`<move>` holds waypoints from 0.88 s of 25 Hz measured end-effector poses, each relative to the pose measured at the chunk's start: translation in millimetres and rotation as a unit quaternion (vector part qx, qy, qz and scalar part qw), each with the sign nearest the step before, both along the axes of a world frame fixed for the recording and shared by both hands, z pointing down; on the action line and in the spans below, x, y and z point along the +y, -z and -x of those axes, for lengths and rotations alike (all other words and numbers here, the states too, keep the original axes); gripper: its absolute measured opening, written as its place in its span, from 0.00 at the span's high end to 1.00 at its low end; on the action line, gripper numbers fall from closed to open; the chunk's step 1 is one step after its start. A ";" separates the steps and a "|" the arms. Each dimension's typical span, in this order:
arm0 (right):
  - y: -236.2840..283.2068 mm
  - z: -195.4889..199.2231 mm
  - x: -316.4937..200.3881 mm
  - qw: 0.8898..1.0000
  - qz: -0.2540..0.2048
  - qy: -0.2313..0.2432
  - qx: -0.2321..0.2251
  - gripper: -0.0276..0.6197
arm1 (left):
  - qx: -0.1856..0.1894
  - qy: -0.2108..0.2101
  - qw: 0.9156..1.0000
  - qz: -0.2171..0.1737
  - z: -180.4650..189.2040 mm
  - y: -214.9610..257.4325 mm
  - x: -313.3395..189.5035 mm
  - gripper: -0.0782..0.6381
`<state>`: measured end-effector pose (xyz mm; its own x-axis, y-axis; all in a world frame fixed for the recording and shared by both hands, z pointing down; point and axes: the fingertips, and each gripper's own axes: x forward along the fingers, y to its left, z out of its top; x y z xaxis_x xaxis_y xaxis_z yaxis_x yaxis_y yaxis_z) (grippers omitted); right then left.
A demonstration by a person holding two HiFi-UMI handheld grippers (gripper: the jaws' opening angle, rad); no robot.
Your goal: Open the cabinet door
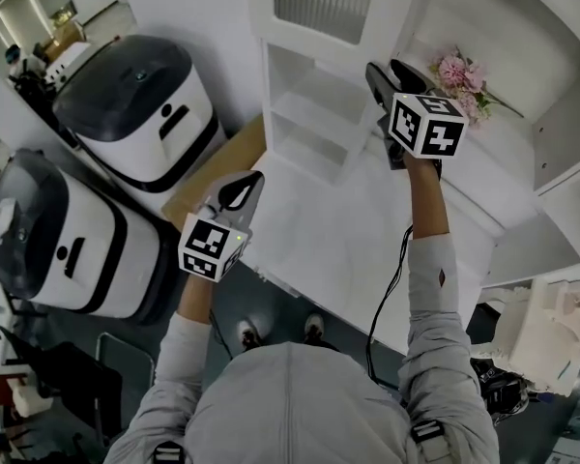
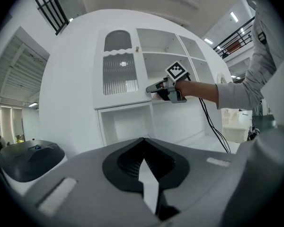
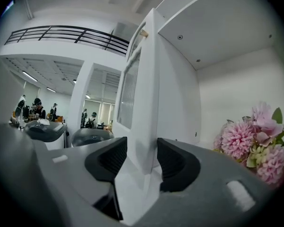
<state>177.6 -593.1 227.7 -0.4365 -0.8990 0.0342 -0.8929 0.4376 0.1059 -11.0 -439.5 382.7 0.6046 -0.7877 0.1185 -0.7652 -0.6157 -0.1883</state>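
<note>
The white cabinet door (image 1: 319, 3) has a ribbed glass pane and a small knob near its top. My right gripper (image 1: 377, 73) is held level at the lower corner of the door's free edge. In the right gripper view the door (image 3: 146, 89) stands edge-on between the jaws of the right gripper (image 3: 142, 150), which are apart and do not press on it. The inside of the compartment shows to the right of the edge. My left gripper (image 1: 251, 187) hangs lower left, off the counter, with its jaws shut on nothing. From the left gripper (image 2: 143, 141) I see the door (image 2: 119, 74) and the right gripper (image 2: 154, 88).
Pink flowers (image 1: 461, 80) lie on the shelf right of the door, close to the right gripper. A white counter (image 1: 338, 240) runs below, with an open cubby (image 2: 128, 124) under the door. Two white-and-black machines (image 1: 140, 104) (image 1: 58, 230) stand at the left.
</note>
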 end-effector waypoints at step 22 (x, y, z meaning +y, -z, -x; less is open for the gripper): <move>0.7 6.2 4.7 0.999 0.009 -0.020 -0.031 0.60 | -0.006 -0.032 0.999 0.019 -3.3 -16.5 -2.6 0.87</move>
